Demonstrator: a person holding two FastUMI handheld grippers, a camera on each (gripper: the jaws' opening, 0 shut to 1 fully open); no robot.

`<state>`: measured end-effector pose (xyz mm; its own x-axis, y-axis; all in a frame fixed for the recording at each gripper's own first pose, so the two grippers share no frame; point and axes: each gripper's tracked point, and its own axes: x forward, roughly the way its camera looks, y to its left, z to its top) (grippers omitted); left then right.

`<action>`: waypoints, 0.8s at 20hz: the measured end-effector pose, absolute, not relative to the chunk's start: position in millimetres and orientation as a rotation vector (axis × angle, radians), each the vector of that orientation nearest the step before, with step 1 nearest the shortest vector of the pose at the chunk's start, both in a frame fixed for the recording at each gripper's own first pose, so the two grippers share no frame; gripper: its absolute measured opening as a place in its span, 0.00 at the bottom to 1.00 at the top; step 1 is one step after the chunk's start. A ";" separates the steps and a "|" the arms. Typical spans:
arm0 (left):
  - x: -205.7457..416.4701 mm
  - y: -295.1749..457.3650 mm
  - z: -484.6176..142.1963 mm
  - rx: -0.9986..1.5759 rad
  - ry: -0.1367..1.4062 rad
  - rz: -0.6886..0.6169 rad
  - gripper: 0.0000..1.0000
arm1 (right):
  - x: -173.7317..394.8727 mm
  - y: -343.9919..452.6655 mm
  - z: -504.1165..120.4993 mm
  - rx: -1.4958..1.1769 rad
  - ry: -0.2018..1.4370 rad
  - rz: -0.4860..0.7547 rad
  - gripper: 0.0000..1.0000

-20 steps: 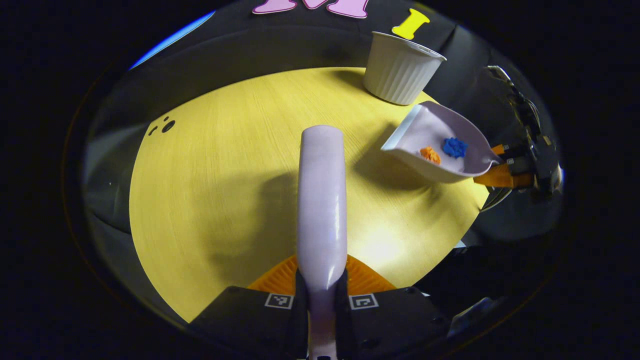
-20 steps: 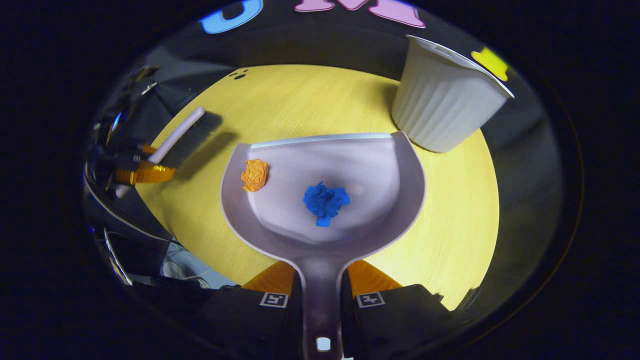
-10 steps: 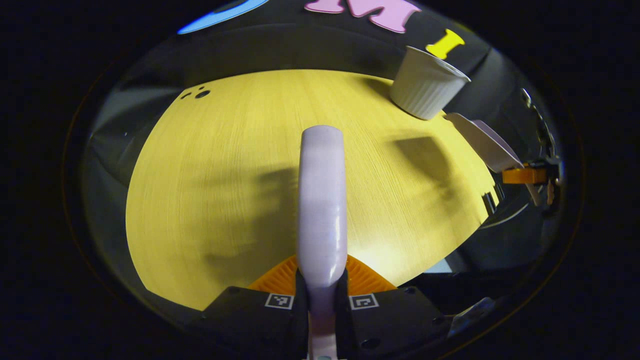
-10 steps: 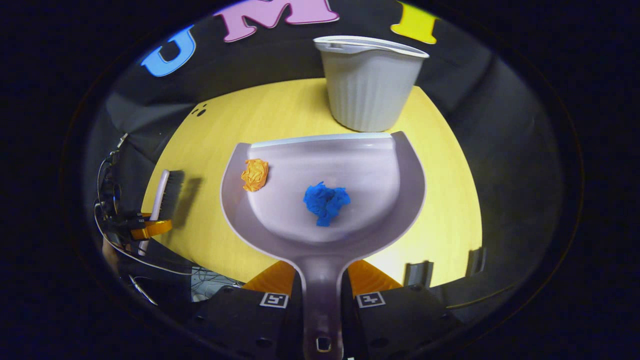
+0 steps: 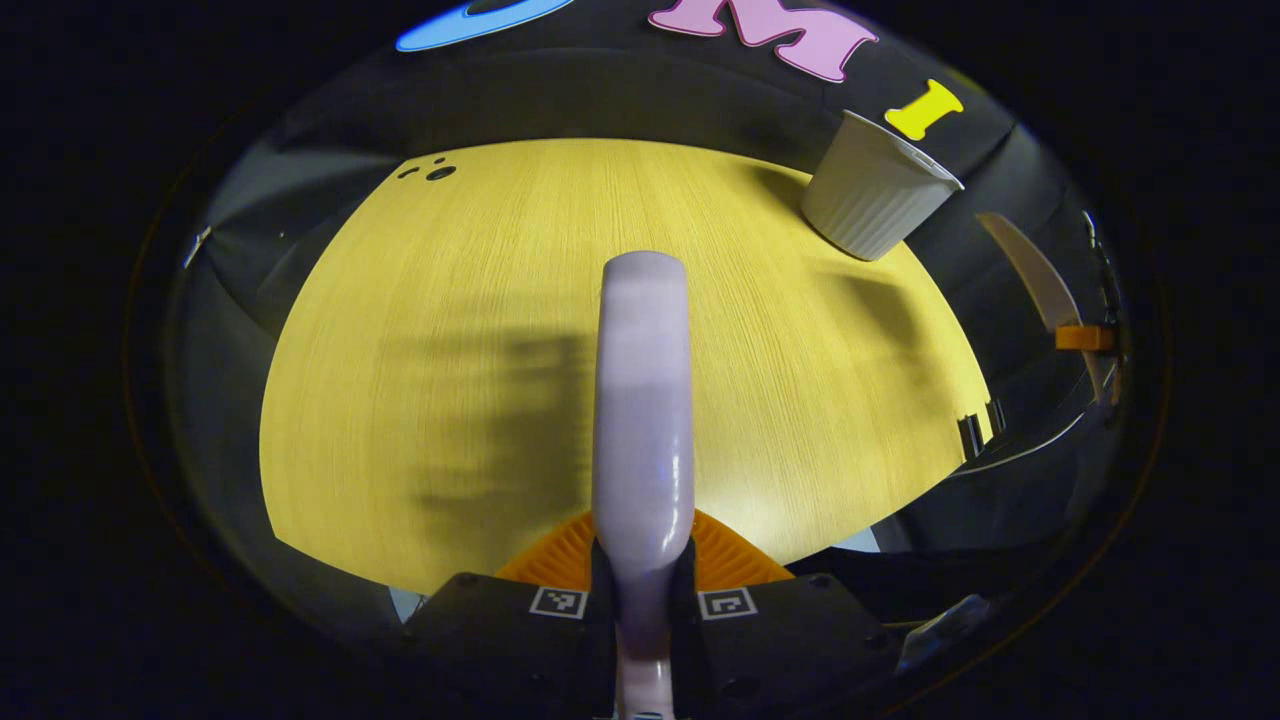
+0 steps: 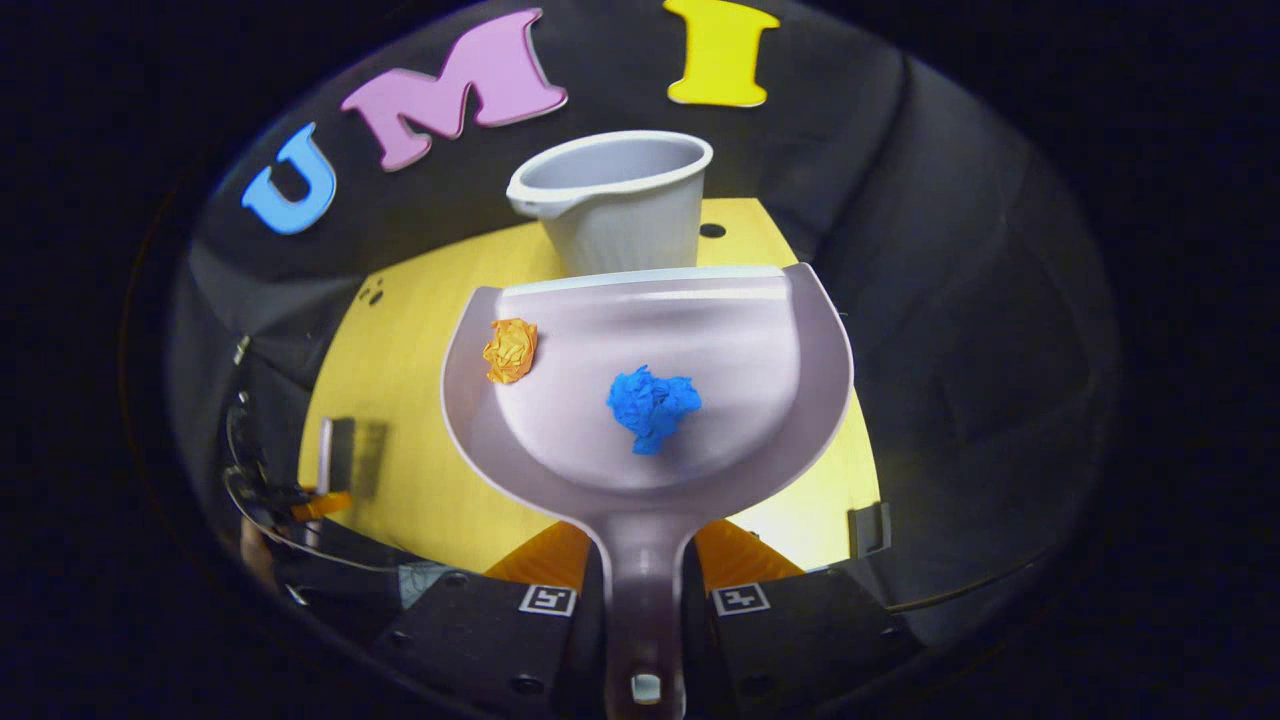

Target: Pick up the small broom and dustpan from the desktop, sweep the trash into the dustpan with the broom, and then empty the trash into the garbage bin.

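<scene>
- Since a moment ago the dustpan (image 6: 650,400) has risen and swung to face the bin (image 6: 615,200), which now sits straight ahead of the right claw (image 6: 645,590), its mouth showing just past the pan's lip.
- Right claw is clamped on the pan's handle; orange scrap (image 6: 510,350) and blue scrap (image 6: 652,405) lie in the pan.
- Left claw (image 5: 642,590) is clamped on the broom (image 5: 642,400), held above the table (image 5: 450,350).
- Best carry the lip over the bin's mouth before tipping, slowly, or the scraps may spill short.
</scene>
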<state>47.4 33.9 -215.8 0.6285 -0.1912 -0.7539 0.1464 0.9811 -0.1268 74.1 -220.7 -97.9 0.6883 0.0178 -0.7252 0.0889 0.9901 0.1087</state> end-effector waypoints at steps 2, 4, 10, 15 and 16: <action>49.2 32.4 -215.4 -0.066 0.872 -0.196 0.26 | 89.5 -232.2 -71.9 0.134 0.791 -0.037 0.34; 51.2 30.9 -215.6 -0.073 0.863 -0.200 0.26 | 100.4 -240.5 -52.9 0.057 0.771 -0.047 0.34; 62.5 29.2 -208.0 -0.096 0.839 -0.208 0.26 | 184.0 -240.6 -13.3 0.133 0.732 -0.075 0.34; 70.2 34.9 -198.8 -0.120 0.809 -0.207 0.26 | 244.5 -241.3 -1.4 0.082 0.711 -0.143 0.30; 70.4 39.5 -198.0 -0.130 0.808 -0.203 0.26 | 253.7 -242.1 -2.4 0.060 0.708 -0.161 0.34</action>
